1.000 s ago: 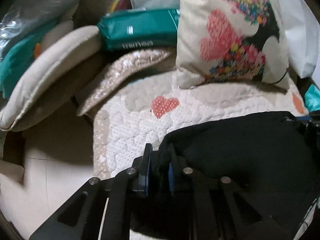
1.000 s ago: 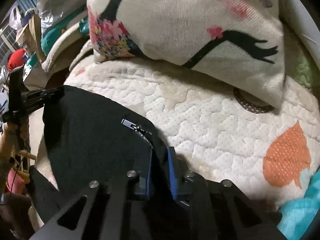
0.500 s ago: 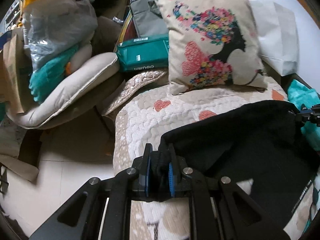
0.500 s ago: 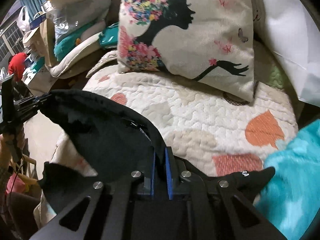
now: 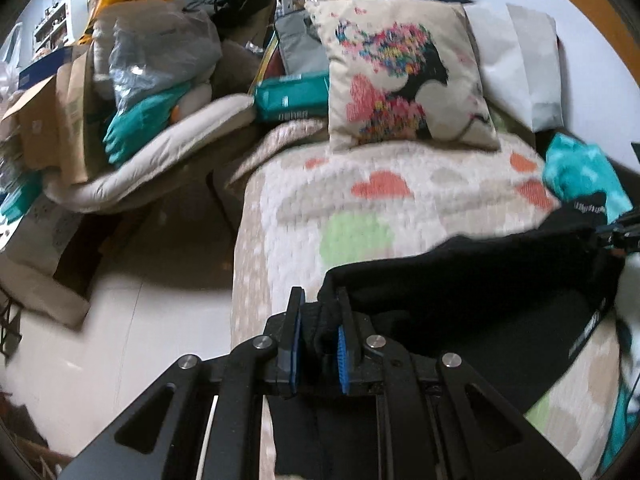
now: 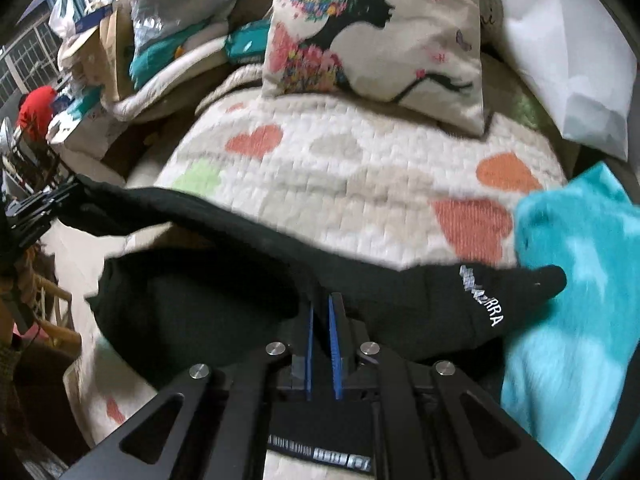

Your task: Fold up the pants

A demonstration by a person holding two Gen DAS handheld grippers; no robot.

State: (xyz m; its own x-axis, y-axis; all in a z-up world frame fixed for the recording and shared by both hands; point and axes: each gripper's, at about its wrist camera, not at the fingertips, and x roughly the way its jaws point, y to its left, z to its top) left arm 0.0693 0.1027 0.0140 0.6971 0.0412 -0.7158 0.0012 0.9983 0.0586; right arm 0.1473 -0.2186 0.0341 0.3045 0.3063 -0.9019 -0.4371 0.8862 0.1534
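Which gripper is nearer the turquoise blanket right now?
Right. The right gripper, shut on the black pants, sits just beside the turquoise blanket. The left gripper grips the pants' opposite end, by the quilt's far edge.

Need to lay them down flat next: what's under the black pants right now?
Under the black pants lies the heart-print quilt; a turquoise blanket sits beside their right end. Whatever lies beneath the dark folds themselves is covered.

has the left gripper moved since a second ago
Yes. The left gripper, shut on the black pants, has pulled back from the printed pillow, which now sits farther off and smaller in its view.
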